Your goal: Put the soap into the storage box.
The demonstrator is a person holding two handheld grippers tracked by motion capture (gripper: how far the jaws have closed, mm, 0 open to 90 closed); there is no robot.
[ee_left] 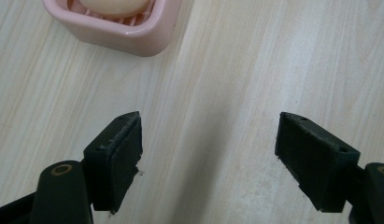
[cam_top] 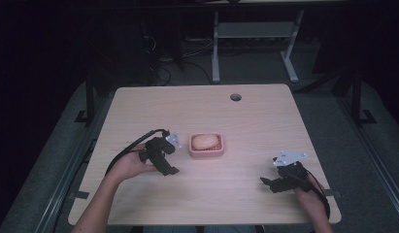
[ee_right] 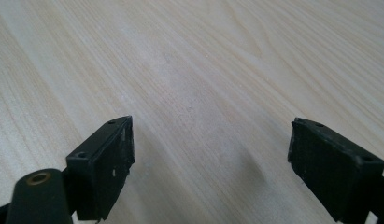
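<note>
The left tool (cam_top: 169, 156) is hovering wide beside the soap dish (cam_top: 206, 146) — the reach is beginning; next, it is needing to line up with the soap (cam_top: 205, 141). The right tool (cam_top: 276, 180) is resting wide, empty.

Glossy pink plastic dish (ee_left: 133, 39) on matt pale wood table (ee_left: 236, 70).

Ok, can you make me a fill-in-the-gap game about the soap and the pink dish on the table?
1. The soap lies in a dish whose colour is ____.
2. The hand-held gripper closest to the dish is the ____ one.
3. Both the left hand-held gripper and the right hand-held gripper have their jaws ____.
4. The round hole is near the table's ____ edge.

Missing words: pink; left; open; far
</note>
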